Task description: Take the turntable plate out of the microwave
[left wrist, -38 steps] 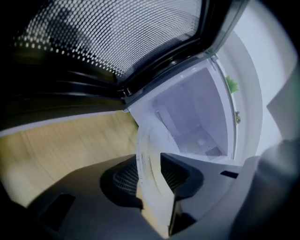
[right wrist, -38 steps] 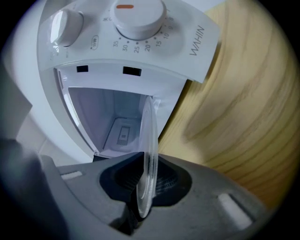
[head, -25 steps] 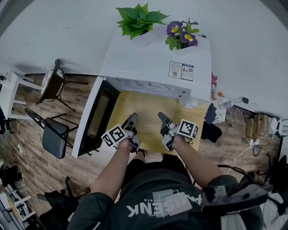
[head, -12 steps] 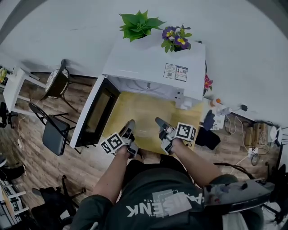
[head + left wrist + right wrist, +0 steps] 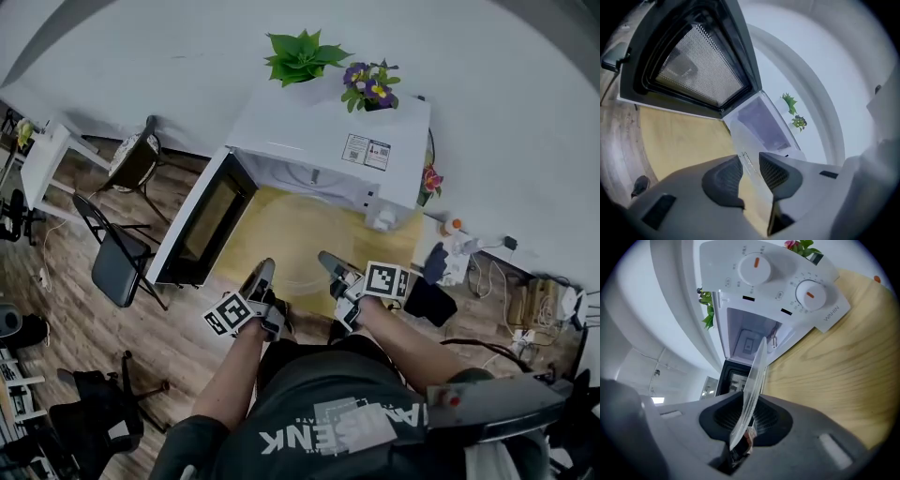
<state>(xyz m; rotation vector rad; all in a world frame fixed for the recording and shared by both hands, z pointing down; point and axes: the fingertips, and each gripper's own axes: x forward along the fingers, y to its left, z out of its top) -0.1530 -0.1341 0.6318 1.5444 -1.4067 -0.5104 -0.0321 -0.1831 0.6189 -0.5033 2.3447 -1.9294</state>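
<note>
The clear glass turntable plate (image 5: 295, 274) hangs over the near edge of the wooden table (image 5: 281, 220), outside the white microwave (image 5: 328, 131). The microwave's door (image 5: 199, 223) swings open to the left. My left gripper (image 5: 263, 272) is shut on the plate's left rim and my right gripper (image 5: 327, 261) on its right rim. In the left gripper view the glass edge (image 5: 744, 158) sits between the dark pads of that gripper (image 5: 750, 163). In the right gripper view the plate (image 5: 757, 371) stands edge-on, clamped in that gripper (image 5: 746, 417), with the empty microwave cavity (image 5: 747, 341) beyond.
A green plant (image 5: 302, 56) and purple flowers (image 5: 373, 86) stand on the microwave. Two chairs (image 5: 117, 262) (image 5: 136, 159) stand on the wood floor at the left. Cables and small items (image 5: 511, 300) lie at the right, with a dark object (image 5: 433, 300) by the table.
Both grippers have drawn back from the microwave toward the person and risen, carrying the plate with them. The plate now hangs over the table's near edge.
</note>
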